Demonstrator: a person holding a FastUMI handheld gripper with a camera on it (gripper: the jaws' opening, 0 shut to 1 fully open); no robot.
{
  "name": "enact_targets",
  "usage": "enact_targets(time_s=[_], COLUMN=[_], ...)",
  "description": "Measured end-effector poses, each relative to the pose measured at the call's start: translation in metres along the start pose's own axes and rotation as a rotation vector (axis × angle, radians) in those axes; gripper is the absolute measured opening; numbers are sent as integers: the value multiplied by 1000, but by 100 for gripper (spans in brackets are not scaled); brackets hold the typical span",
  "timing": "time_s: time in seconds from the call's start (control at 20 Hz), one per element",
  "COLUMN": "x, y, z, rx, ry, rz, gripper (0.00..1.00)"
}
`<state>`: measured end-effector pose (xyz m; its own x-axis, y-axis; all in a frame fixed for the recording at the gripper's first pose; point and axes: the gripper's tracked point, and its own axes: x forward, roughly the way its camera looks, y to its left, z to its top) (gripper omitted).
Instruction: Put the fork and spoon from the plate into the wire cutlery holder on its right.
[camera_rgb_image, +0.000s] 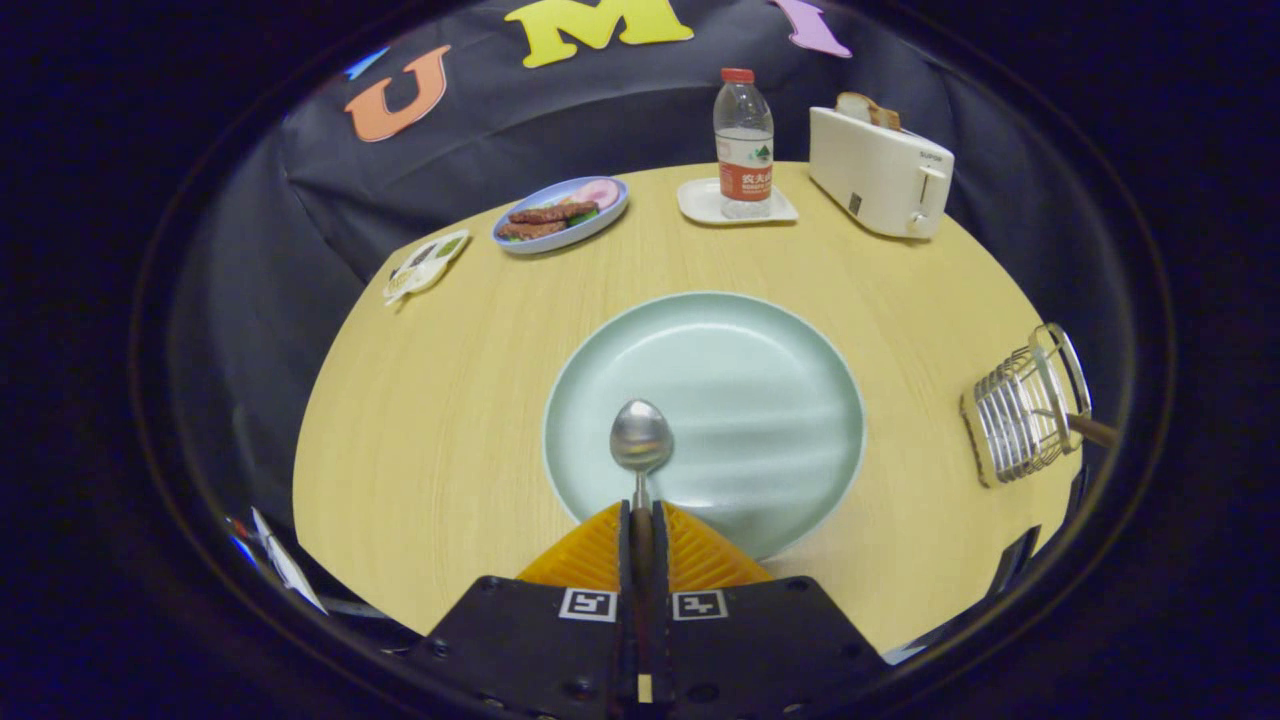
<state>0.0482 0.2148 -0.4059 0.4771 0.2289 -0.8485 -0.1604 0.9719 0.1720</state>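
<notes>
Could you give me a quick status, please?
Gripper shut on spoon, over plate. Holder off right, a handle in it. Path clear.

I see a light wooden table with a pale green plate at its middle, a wire holder at right, and along the top a packet, a blue dish, a white tray and a toaster.

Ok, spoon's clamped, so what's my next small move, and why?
Probably lift a little, then carry right toward the wire cutlery holder. The gripper has its fingers closed on the spoon handle, bowl sticking out ahead over the plate. A wooden handle already pokes from the holder, likely the fork.
</notes>
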Motion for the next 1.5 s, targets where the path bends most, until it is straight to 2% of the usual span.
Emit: enact_targets(time_s=[0.2,0.6,0.75,1.15,1.5], x=[-27,-93,-120,-162,-161], y=[-20,-74,-104,-196,-240], z=[5,16,18,32,37], rx=[-54,-66,2,77,158], ry=[-19,-65,-75,-132,-134], rz=[17,32,50,-20,-77], gripper=[5,6,6,6,6])
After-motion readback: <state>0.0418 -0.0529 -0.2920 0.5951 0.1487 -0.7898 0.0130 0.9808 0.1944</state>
